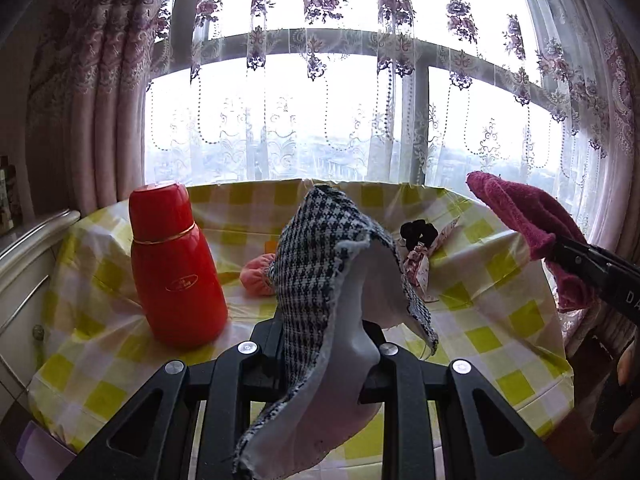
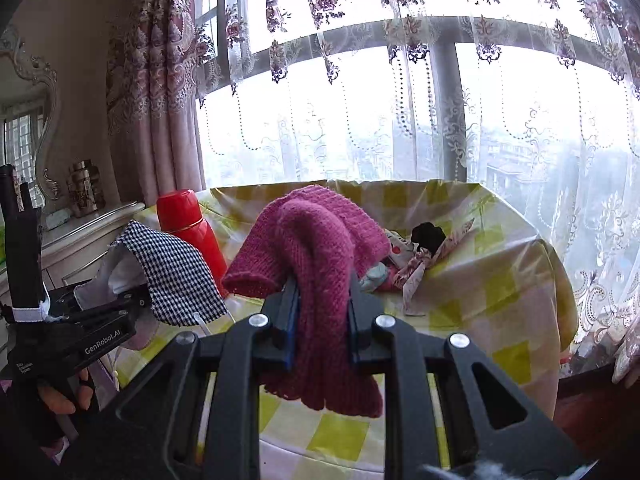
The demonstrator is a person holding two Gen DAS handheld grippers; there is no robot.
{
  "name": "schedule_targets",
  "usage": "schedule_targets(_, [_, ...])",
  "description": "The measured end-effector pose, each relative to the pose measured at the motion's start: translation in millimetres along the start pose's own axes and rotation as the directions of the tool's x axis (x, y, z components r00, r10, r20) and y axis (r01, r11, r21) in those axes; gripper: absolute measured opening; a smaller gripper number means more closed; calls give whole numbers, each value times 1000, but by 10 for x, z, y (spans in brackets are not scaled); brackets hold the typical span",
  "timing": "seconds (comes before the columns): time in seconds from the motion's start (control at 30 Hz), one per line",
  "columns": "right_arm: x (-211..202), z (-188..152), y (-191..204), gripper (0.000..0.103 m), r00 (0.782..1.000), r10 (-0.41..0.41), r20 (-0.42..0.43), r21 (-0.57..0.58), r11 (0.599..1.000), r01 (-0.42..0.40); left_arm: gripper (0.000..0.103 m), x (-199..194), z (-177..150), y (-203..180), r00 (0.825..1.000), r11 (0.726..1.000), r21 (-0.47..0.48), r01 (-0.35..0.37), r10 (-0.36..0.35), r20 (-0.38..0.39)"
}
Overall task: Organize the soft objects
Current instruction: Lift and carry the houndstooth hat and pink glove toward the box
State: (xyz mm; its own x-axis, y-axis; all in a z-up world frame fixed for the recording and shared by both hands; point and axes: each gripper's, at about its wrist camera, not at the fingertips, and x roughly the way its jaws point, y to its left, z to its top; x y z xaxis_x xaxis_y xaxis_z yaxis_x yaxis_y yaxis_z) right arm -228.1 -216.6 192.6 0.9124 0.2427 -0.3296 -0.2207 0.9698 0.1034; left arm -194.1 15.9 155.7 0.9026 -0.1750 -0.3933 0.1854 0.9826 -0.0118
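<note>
My left gripper (image 1: 324,330) is shut on a black-and-white houndstooth cloth (image 1: 312,248) with a white lining, held up above the table; the cloth drapes over and hides the fingertips. My right gripper (image 2: 322,292) is shut on a magenta knitted cloth (image 2: 316,240), also lifted, folded over the jaws. Each view shows the other gripper: the right gripper (image 1: 560,256) with the magenta knit (image 1: 524,216) at the far right, the left gripper (image 2: 132,300) with the houndstooth cloth (image 2: 176,272) at the left. On the table lie a black scrunchie (image 1: 418,232), a floral fabric piece (image 1: 416,268) and a pink soft item (image 1: 258,274).
A red thermos flask (image 1: 176,264) stands at the table's left. The table wears a yellow-checked plastic cover (image 1: 500,320). A white cabinet (image 1: 28,248) stands to the left, and a window with lace curtains (image 1: 320,100) lies behind. A person's hand (image 2: 60,396) holds the left gripper's handle.
</note>
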Motion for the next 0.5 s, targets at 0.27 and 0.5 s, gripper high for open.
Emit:
schedule_targets(0.27, [-11, -5, 250, 23, 998, 60, -27, -44, 997, -61, 25, -110, -78, 173, 1000, 1000, 1, 2, -2, -27])
schedule_targets(0.5, [-41, -17, 639, 23, 989, 148, -28, -109, 983, -151, 25, -322, -210, 460, 999, 999, -24, -44, 44, -30])
